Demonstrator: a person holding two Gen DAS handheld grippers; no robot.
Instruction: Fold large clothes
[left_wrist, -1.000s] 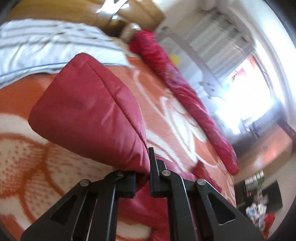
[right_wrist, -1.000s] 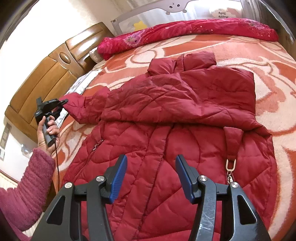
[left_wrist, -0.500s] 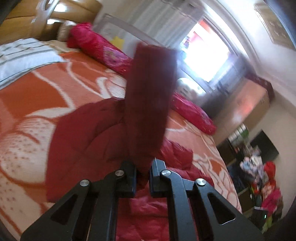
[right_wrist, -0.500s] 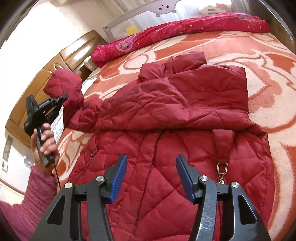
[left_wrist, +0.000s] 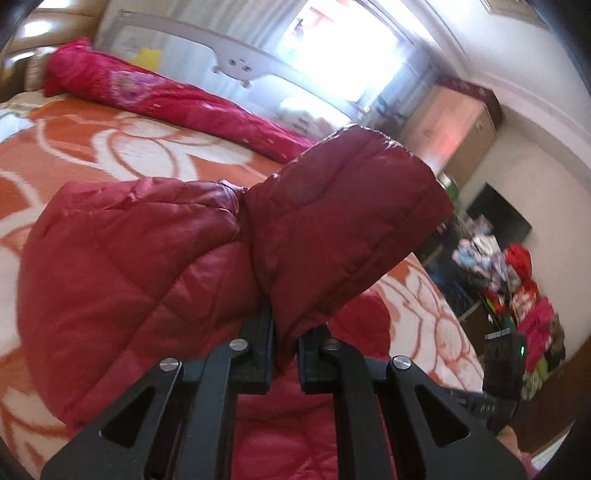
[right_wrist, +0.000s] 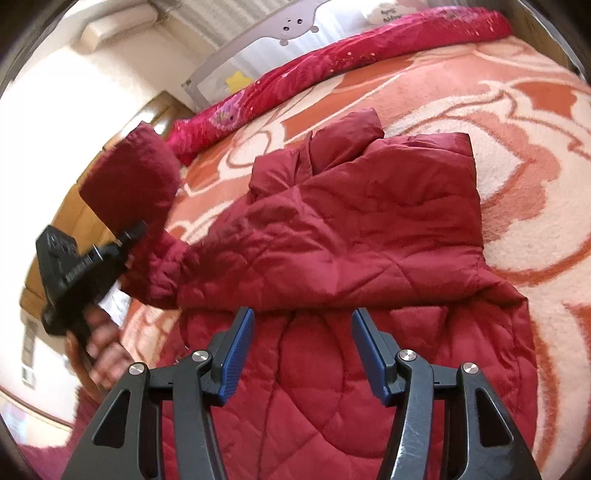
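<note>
My orange-and-cream patterned bed blanket (right_wrist: 517, 110) carries the dark red quilted puffer jacket (right_wrist: 351, 240), spread across its middle; the hem is cut off below my view. My left gripper (left_wrist: 284, 332) is clamped on the jacket's cuff (left_wrist: 351, 229), which hides its fingertips. My right gripper (right_wrist: 303, 354) hangs half-open above the jacket, holding nothing.

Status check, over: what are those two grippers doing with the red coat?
Left gripper shut on sleeve cuff, lifted off the bed. Right gripper open, empty, above red coat. Bedspread around it bare, over.
</note>
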